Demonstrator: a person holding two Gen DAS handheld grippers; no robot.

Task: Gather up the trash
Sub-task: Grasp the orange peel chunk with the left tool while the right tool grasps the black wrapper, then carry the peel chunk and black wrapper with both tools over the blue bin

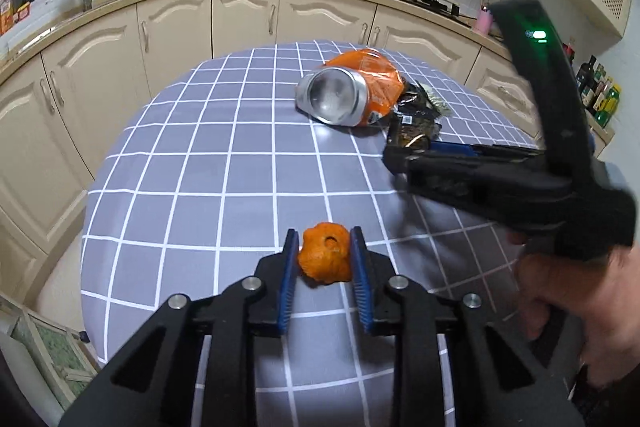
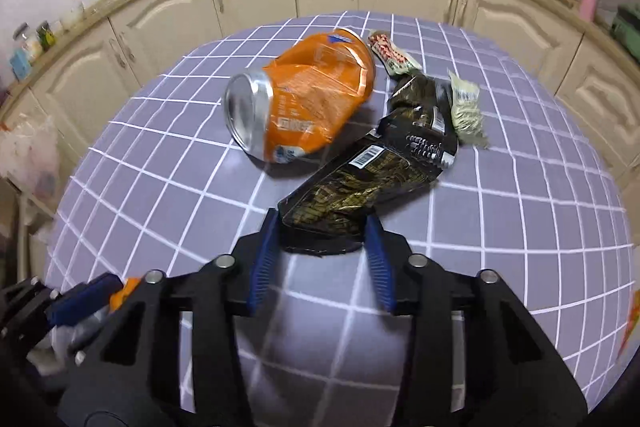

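Two grippers are seen over the checked tabletop (image 1: 192, 163): an orange peel (image 1: 325, 253) is clamped between the left gripper (image 1: 325, 247) fingers. A black wrapper (image 2: 360, 187) is pinched at its near end by the right gripper (image 2: 322, 239), beside a crushed orange can (image 2: 296, 107).

No print is legible; the black wrapper (image 2: 384, 163) bears a barcode, the can (image 2: 304, 99) only blurred marks

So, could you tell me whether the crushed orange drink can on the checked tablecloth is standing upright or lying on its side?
Lying on its side: the crushed orange drink can shows its round silver end sideways.
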